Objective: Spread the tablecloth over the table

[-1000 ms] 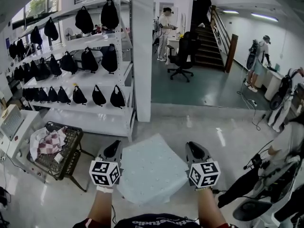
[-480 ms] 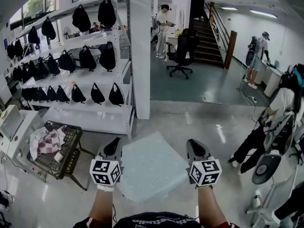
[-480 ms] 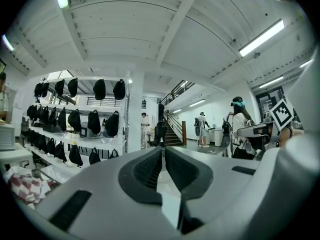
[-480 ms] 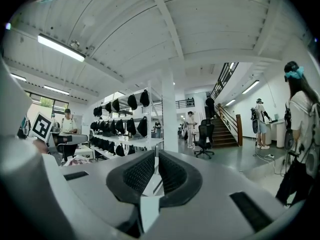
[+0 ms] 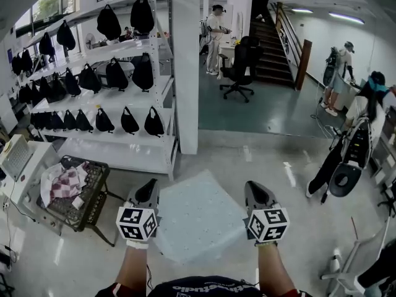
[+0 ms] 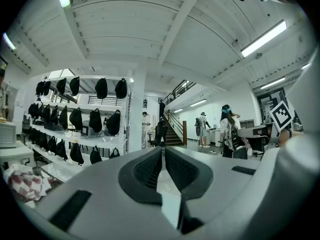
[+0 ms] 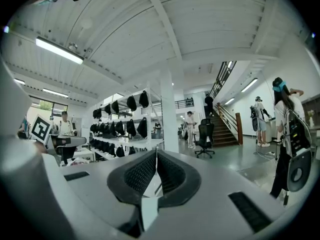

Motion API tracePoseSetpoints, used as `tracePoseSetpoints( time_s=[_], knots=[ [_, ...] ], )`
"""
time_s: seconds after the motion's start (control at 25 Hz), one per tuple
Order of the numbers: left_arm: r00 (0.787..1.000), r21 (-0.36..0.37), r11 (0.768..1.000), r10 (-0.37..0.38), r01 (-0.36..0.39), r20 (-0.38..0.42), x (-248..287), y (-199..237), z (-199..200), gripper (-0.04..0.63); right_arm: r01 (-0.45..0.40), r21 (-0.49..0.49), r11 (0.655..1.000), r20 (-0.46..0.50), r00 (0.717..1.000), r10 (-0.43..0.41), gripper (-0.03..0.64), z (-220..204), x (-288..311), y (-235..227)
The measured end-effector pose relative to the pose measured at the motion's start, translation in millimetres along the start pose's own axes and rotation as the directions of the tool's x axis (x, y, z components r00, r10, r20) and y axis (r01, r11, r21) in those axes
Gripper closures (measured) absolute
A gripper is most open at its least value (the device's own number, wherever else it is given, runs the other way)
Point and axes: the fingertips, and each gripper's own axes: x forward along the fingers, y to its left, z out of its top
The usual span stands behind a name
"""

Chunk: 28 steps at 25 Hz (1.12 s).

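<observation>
A pale blue tablecloth (image 5: 197,212), folded into a flat square, hangs level between my two grippers in the head view. My left gripper (image 5: 147,192) is at its left edge, shut on it; in the left gripper view (image 6: 163,150) a thin pale strip of tablecloth (image 6: 168,183) runs between the dark ribbed pads. My right gripper (image 5: 255,191) is at the cloth's right edge. Its jaws have just been closing, and in the right gripper view (image 7: 156,153) they pinch a white sliver of tablecloth (image 7: 152,185). Both grippers point level, away from me.
A black wire cart (image 5: 83,206) holding a checked cloth stands low on the left. White shelves (image 5: 111,104) with black bags and a white pillar (image 5: 185,73) stand ahead. A person with a backpack (image 5: 362,129) is at the right; an office chair (image 5: 240,67) and stairs (image 5: 275,48) lie beyond.
Both grippers and the cloth kept their place. The person at the right straightened up and moved further back into the room.
</observation>
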Motion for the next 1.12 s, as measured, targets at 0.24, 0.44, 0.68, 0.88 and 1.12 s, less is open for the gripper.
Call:
tracePoseSetpoints(
  time_s=[0.24, 0.44, 0.68, 0.88, 1.12],
  knots=[
    [1.0, 0.01, 1.0, 0.008, -0.008, 0.01, -4.8, 0.9, 4.1, 0.558, 0.004, -0.021, 1.0, 0.001, 1.0, -0.004, 0.591, 1.7, 0.1, 4.1],
    [1.0, 0.02, 1.0, 0.009, -0.009, 0.015, -8.2, 2.4, 4.0, 0.558, 0.01, -0.031, 0.999, 0.004, 1.0, -0.01, 0.591, 2.0, -1.3, 7.1],
    [1.0, 0.021, 1.0, 0.001, -0.001, 0.014, -9.0, -1.0, 3.6, 0.558, 0.011, -0.032, 0.999, 0.003, 1.0, -0.011, 0.591, 1.2, -4.3, 6.7],
    [1.0, 0.026, 1.0, -0.006, 0.006, 0.011, -9.0, -5.7, 1.6, 0.558, 0.005, -0.021, 1.0, 0.005, 1.0, -0.005, 0.591, -0.7, -7.2, 5.4],
    [1.0, 0.027, 1.0, -0.012, 0.011, 0.01, -9.4, -5.1, 3.1, 0.559, 0.004, -0.013, 1.0, 0.005, 1.0, -0.004, 0.591, 0.2, -7.5, 6.1]
  ],
)
